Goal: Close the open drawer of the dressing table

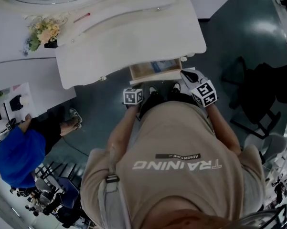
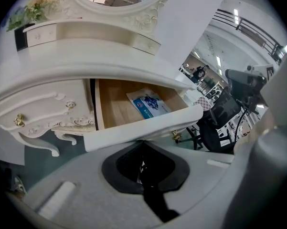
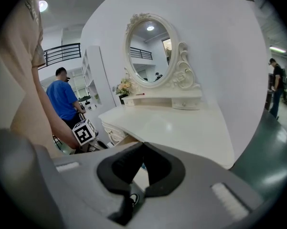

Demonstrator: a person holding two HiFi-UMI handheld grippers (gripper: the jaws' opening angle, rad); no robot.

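**A:** One big thing first: where does the dressing table (image 1: 148, 27) stand?

**B:** Right in front of the person, white and curved. Its drawer (image 2: 133, 128) is pulled out toward them from under the tabletop, with the bare wooden inside showing.

**A:** And the grippers?

**B:** The left gripper (image 2: 143, 147) sits low, just before the drawer's white front panel. I cannot tell if it touches. Its jaws are closed together with nothing between them. The right gripper (image 3: 143, 149) is off to the drawer's right, level with the tabletop. Its jaws also meet at the tips and hold nothing.

**A:** Anything inside the drawer?

**B:** A flat blue-and-white packet (image 2: 145, 104), lying well below the rim (so it shouldn't catch). There is also a small brass knob (image 2: 175, 136) on the front panel.

**A:** How will it handle?

**B:** I'd judge it light and rigid, a thin wooden box that should slide easily. No grip is needed. I'd press the closed jaws flat against the panel near its middle, beside the knob. The paint looks smooth, so the tips could skid. A push at one end might skew the drawer and jam it.
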